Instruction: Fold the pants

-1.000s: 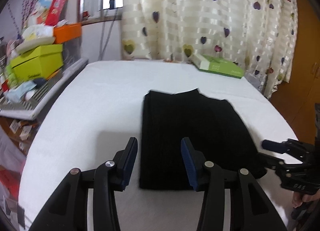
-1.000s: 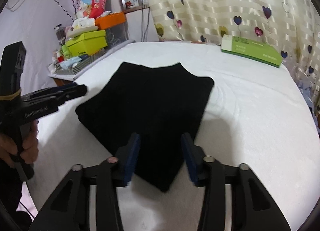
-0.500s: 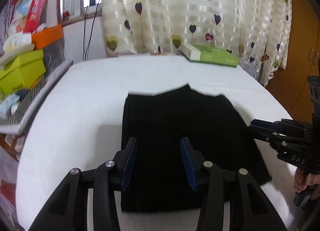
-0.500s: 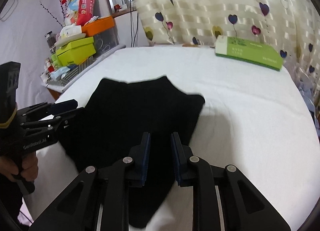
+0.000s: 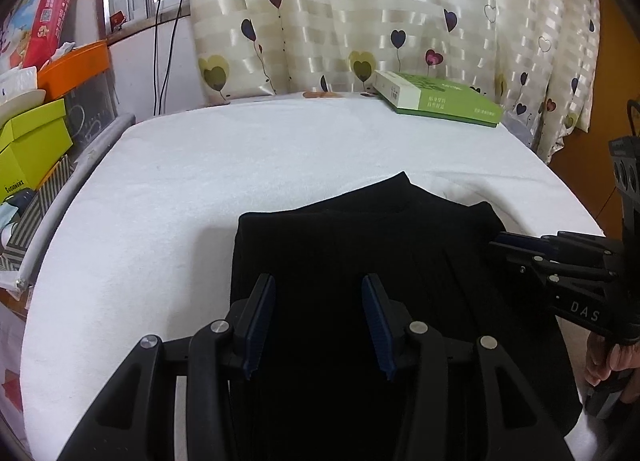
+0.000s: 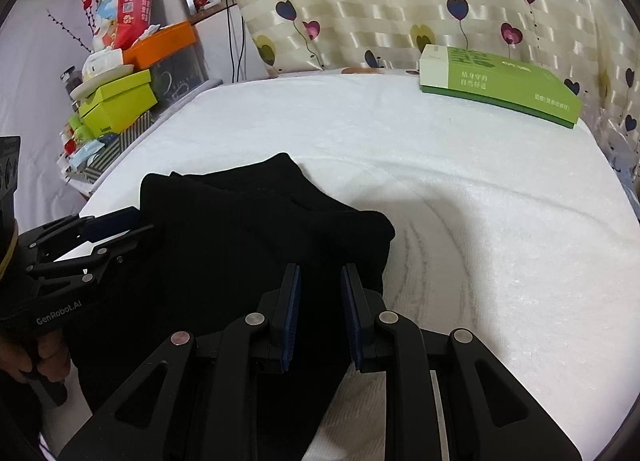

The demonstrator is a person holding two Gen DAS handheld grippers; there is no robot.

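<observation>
On the white bed (image 5: 240, 165), the black pants (image 5: 360, 245) lie folded into a compact block near the front edge, with both claws low over them. Compared with a second ago, each claw has come forward and down: the left claw (image 5: 318, 321), which hung short of the cloth's near edge, now sits over the middle of the pile with its fingers wide apart and nothing between them. The right claw (image 6: 320, 315) has drawn its fingers in from a wide gap to a narrow one. They are still slightly apart over the right part of the pile, and whether any cloth sits between the pads cannot be told from these views. The far right corner of the pants has bunched up a little since then, and faint ripples fan out in the sheet beside it. That suggests the fold is mostly made and the person is either pressing it flat or taking hold for one more fold.

The pants are soft, matte and thick, stacked in layers with a peaked far edge. Beneath them the bed cover is a nubby, towel-like white. A flat green box (image 6: 500, 85) rests well apart at the far side, before a glossy striped curtain (image 5: 400, 13) printed with hearts.
</observation>
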